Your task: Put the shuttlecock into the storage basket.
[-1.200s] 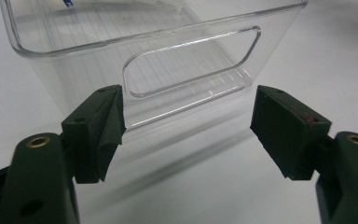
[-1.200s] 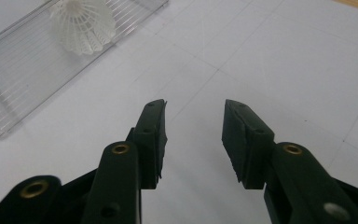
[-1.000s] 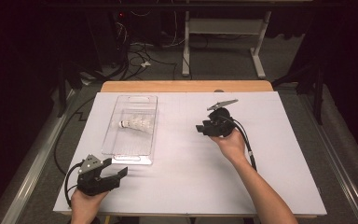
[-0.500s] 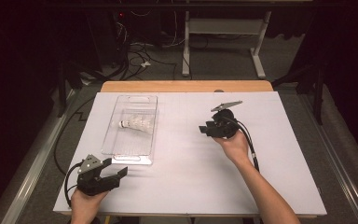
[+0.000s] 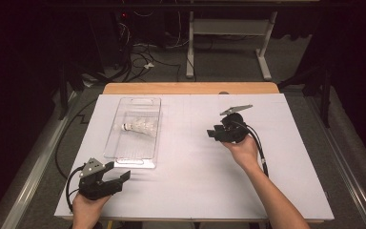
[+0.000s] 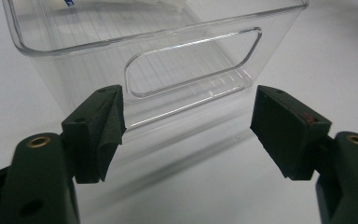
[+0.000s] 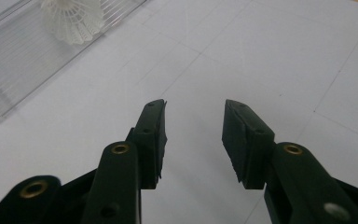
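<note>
Things are sitting on the big white table top: one clear plastic box with a handle hole at each end, one white feathery shuttlecock and two black grippers. The shuttlecock is lying on its side inside the clear box, at the far left of the table, with its round nose pointing left. Its skirt is looking lacy and see-through in the right gripper view.

The left gripper is resting at the near left corner, just beside the near end of the box, and its jaws are standing wide apart with nothing between them. The right gripper is hovering at the middle right, well apart from the box, pointing left, and its jaws are standing partly apart with nothing between them.

Lots of bare white table is lying open between the box and the right gripper, and along the right edge.
</note>
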### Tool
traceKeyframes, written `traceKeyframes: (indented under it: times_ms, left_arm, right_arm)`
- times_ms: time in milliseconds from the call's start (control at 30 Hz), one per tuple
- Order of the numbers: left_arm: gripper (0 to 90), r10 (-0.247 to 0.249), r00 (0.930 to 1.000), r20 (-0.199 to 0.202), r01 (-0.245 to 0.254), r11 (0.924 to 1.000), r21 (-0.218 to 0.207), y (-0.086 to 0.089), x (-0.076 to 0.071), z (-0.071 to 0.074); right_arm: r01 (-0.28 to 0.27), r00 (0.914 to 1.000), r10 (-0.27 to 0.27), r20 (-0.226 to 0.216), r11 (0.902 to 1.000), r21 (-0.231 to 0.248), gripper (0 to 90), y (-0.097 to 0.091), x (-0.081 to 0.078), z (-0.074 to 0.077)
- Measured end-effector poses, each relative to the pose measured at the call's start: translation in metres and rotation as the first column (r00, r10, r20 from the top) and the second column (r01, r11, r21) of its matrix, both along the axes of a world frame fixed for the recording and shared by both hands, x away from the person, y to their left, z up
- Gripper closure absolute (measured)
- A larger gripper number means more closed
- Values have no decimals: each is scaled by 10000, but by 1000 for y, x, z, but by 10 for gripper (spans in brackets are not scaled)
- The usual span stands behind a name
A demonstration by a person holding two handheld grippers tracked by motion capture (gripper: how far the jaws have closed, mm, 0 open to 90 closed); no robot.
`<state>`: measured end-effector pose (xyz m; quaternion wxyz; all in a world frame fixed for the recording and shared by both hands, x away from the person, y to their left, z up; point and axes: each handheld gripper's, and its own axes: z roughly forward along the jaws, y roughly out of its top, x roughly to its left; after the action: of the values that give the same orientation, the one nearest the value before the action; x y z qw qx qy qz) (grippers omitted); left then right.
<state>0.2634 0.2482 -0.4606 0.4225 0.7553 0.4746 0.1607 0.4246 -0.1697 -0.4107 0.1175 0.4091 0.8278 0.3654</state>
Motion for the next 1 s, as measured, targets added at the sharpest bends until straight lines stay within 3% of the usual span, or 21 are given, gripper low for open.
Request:
traceKeyframes:
  times_ms: [1000]
  left_arm:
    - [269,-8,10000,8,8,10000,30,0,0,0]
  right_arm:
    - [418,9991,-419,82,9989,209,572,-29,-14,-4]
